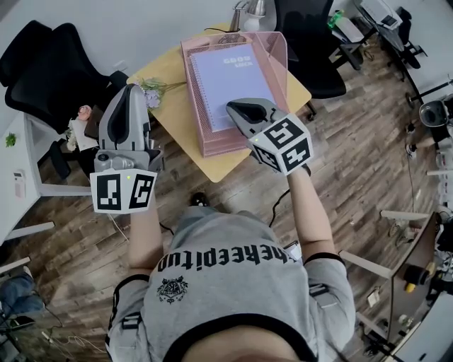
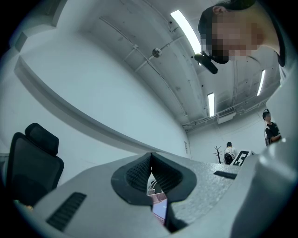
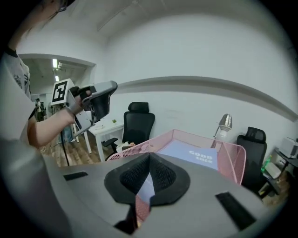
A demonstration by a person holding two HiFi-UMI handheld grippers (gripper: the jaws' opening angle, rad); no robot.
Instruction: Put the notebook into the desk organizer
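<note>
A lavender notebook (image 1: 230, 85) lies flat inside the pink wire desk organizer (image 1: 212, 145) on the small yellow table (image 1: 223, 168). My right gripper (image 1: 237, 109) hovers over the tray's near right corner, shut with nothing between its jaws. In the right gripper view its tips (image 3: 149, 155) meet in front of the notebook (image 3: 195, 155) and the organizer's rim (image 3: 233, 158). My left gripper (image 1: 129, 92) is off the table's left side, tilted upward. Its jaws (image 2: 151, 155) are shut and hold nothing. A sliver of the notebook (image 2: 159, 209) shows below them.
Black office chairs stand at the back left (image 1: 49, 63) and behind the table (image 1: 311, 42). A desk lamp (image 1: 251, 10) rises behind the organizer and small flowers (image 1: 152, 90) lie at the table's left edge. A white side table (image 1: 28, 162) stands to the left on the wooden floor.
</note>
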